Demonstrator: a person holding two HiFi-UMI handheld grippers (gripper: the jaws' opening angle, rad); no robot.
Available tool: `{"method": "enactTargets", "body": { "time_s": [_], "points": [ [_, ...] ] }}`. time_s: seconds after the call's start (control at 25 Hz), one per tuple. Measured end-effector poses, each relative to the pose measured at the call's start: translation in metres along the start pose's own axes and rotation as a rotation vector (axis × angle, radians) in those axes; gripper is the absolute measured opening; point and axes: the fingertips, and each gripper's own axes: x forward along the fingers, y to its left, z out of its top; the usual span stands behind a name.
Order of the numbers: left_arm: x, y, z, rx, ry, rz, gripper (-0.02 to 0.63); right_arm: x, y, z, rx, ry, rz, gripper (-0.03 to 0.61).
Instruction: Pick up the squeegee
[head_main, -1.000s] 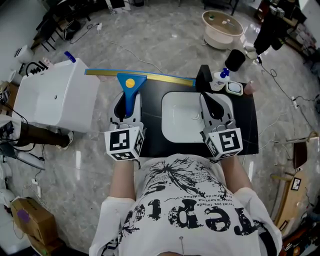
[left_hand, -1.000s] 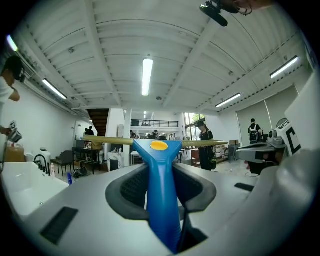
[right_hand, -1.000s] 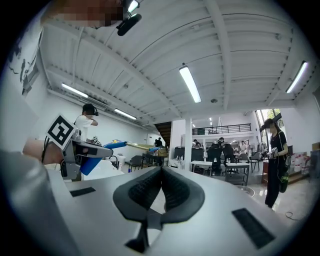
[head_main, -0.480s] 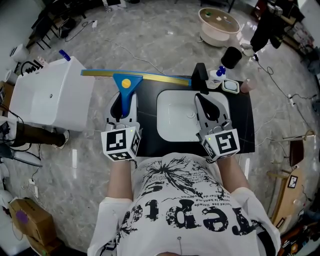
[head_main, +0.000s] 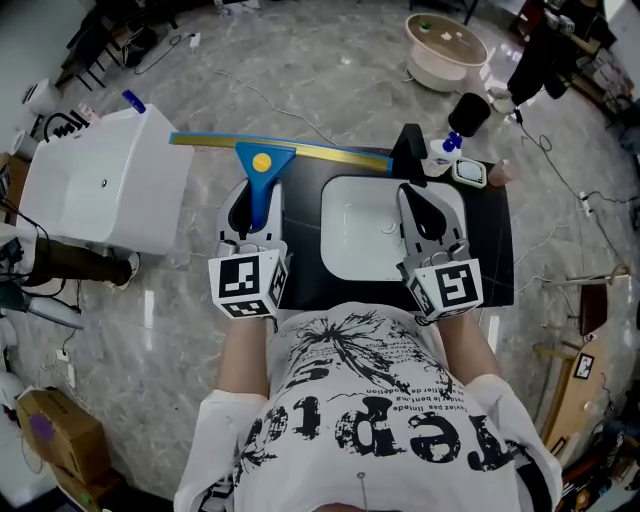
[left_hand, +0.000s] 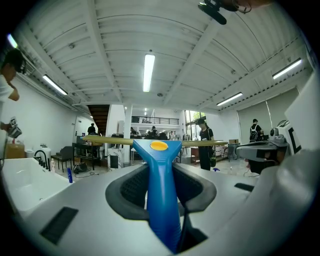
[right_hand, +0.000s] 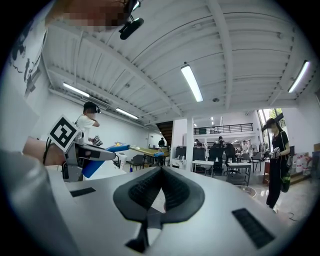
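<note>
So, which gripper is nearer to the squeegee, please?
Left. The left gripper is shut on the blue handle of the squeegee; the right gripper sits apart, jaws together, above the sink.

White cabinet (head_main: 100, 190) blocks left of the left gripper (head_main: 252, 195); bottles (head_main: 447, 155) crowd table's (head_main: 495, 250) far edge; basin (head_main: 360, 240) open.

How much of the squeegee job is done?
Done: the left gripper is clamped on the handle of the blue squeegee, which is up in the air. In hand: it hangs level there. Left: seemingly nothing; the right gripper is shut and empty over the white sink.
</note>
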Motion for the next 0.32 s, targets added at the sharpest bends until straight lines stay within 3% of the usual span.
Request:
{"method": "enactTargets", "body": {
  "time_s": [0.32],
  "points": [
    [0.0011,0.0064,-0.0052,0.014,0.005,0.003,0.141,0.0053,0.0052,-0.0038,0.013,0.006,-0.004,0.012]
  ]
}}
